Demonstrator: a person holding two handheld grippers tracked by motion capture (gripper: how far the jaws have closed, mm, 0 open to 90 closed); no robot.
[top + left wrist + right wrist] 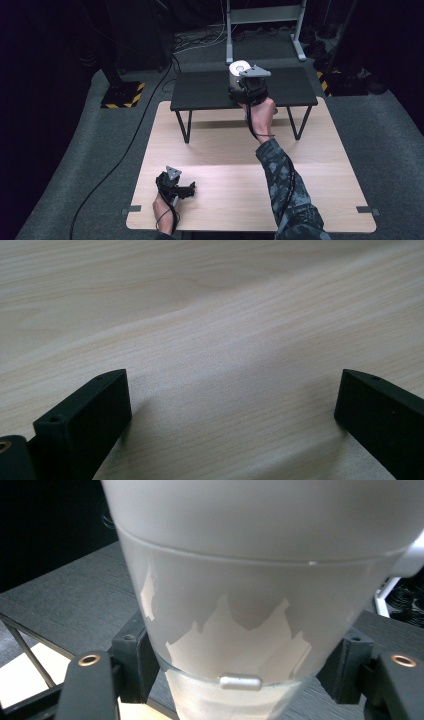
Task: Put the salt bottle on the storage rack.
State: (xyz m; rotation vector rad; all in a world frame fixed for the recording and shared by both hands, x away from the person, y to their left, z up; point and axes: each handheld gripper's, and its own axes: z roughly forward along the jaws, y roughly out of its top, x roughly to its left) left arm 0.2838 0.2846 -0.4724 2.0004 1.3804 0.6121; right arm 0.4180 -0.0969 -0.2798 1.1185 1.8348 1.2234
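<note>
A frosted white container point(237, 69) with a white lid stands at the back of a small black table point(200, 91). In the right gripper view the container point(240, 580) is very close, its lower part translucent with a small silver tab. My right gripper point(241, 89) point(242, 672) reaches over the black table, and its two jaws press on either side of the container's lower body. On the near left of the wooden table point(225, 165), my left gripper point(189, 189) point(232, 405) rests low with its jaws wide apart and nothing between them.
The black table stands on thin legs on the far half of the wooden table. Beyond it on the dark carpet are a stand base with yellow and black stripes point(122, 95), a grey metal frame point(265, 30) and a cable point(125, 150).
</note>
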